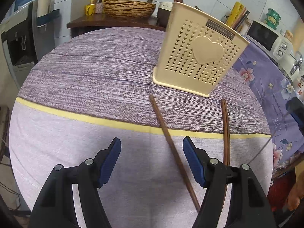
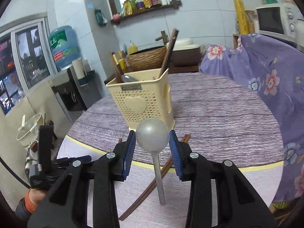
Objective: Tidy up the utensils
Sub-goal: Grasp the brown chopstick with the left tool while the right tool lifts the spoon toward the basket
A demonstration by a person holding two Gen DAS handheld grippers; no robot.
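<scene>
Right gripper clamps the bowl of a grey spoon, handle hanging down, seemingly so it can drop handle-first into the cream utensil holder at twelve o'clock. The holder already contains upright chopsticks and dark utensils. Left gripper hangs wide and empty over loose chopsticks on the table, holder at one o'clock.

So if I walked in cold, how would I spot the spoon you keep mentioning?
Start at the round table with the purple striped cloth and find the cream perforated holder with the heart. Just in front of it, the right hand-held gripper holds the spoon by its bowl, handle hanging down. It is the only grey metal piece; the chopsticks lying beneath are thin brown sticks.
</scene>
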